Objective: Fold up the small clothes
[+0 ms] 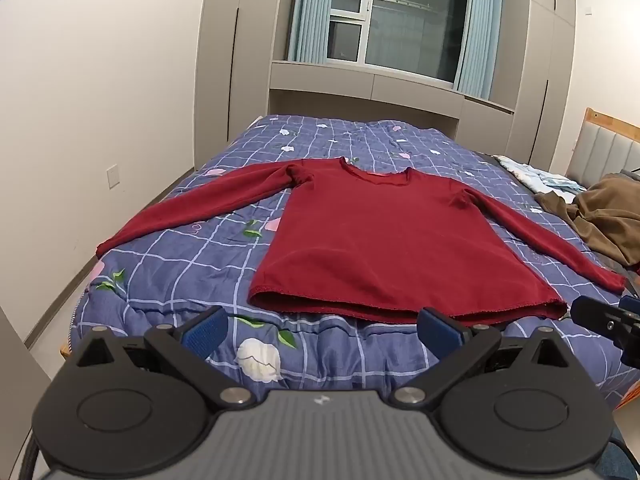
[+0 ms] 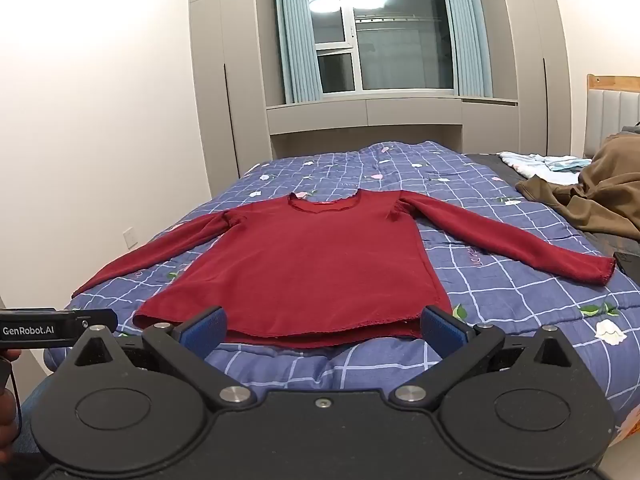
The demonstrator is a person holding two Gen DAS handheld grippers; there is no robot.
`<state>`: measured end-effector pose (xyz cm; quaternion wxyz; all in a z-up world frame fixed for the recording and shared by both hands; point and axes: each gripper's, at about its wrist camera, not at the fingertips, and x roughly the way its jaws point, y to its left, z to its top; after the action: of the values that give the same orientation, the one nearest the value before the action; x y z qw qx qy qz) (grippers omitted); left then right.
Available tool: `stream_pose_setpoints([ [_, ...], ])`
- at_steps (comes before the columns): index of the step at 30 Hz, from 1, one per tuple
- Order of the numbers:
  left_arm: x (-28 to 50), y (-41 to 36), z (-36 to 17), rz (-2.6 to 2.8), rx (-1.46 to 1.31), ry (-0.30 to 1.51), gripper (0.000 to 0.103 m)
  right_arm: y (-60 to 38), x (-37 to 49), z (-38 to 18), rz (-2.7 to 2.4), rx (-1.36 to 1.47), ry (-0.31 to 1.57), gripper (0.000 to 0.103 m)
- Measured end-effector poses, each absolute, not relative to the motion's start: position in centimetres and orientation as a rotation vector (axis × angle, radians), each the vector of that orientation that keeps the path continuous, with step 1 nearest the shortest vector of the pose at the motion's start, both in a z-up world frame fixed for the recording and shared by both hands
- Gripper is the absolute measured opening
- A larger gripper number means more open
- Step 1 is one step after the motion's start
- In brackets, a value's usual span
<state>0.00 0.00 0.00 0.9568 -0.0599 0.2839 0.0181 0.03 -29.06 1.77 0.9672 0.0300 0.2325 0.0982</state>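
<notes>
A dark red long-sleeved shirt (image 1: 384, 240) (image 2: 304, 264) lies flat on the bed, neck towards the window and both sleeves spread out to the sides. My left gripper (image 1: 322, 330) hovers open just short of the hem, left of its middle, with nothing between its blue pads. My right gripper (image 2: 322, 328) is open too, over the hem near the shirt's right side, holding nothing. Part of the right gripper (image 1: 604, 320) shows at the right edge of the left wrist view. The left gripper's body (image 2: 56, 330) shows at the left edge of the right wrist view.
The bed carries a blue checked quilt with flowers (image 1: 192, 272) (image 2: 500, 288). A brown garment (image 1: 608, 216) (image 2: 600, 196) and pale blue cloths (image 2: 548, 162) lie at the right by the headboard. A small dark object (image 2: 628, 262) sits beyond the right cuff. A white wall runs along the left.
</notes>
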Motion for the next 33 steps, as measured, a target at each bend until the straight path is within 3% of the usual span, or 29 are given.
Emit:
stream_pose_setpoints([
  [33,-0.07,-0.02,-0.13,0.036,-0.115,0.579,0.103,-29.01,-0.03,1.77,0.199,0.063,0.47,0.103],
])
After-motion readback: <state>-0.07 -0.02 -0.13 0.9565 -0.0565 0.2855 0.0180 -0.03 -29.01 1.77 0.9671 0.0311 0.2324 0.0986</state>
